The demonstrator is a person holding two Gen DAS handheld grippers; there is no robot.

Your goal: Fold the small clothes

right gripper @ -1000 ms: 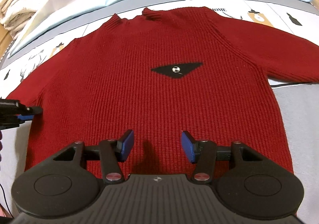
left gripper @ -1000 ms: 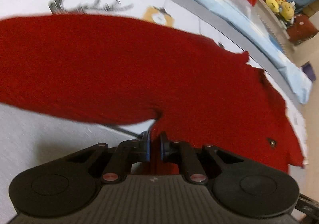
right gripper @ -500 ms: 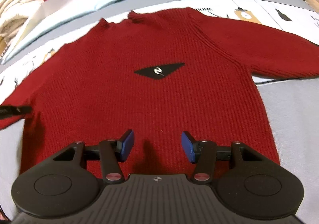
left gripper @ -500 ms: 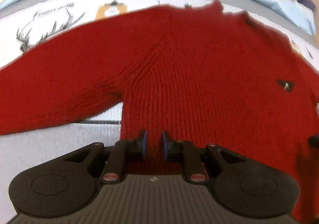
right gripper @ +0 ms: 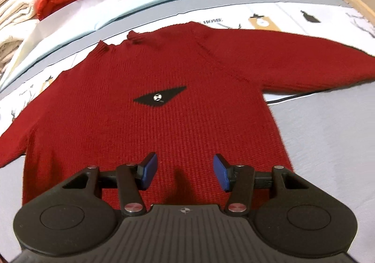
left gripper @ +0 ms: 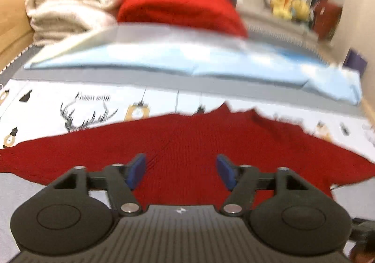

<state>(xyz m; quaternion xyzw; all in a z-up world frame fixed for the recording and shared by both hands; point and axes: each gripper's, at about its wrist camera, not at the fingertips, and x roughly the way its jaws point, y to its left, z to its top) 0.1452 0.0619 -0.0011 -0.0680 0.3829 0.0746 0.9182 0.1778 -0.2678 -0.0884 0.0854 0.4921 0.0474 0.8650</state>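
A small dark red knit sweater (right gripper: 164, 127) with a black diamond patch (right gripper: 160, 98) lies flat and face up on the bed, sleeves spread to both sides. My right gripper (right gripper: 184, 172) is open and empty, just above its lower body near the hem. In the left wrist view the sweater (left gripper: 187, 141) fills the lower middle. My left gripper (left gripper: 180, 170) is open and empty above it, jaws wide apart. That view is blurred.
The printed bedsheet (left gripper: 93, 103) lies under the sweater. A light blue folded cloth (left gripper: 187, 59) lies behind it. Cream blankets (left gripper: 70, 5) and a folded red garment (left gripper: 180, 10) are stacked at the back. A dark cord (right gripper: 295, 96) runs under the right sleeve.
My left gripper has let go of the sweater's side, opened wide and swung up to face the back of the bed. My right gripper stays open and has drifted slightly.
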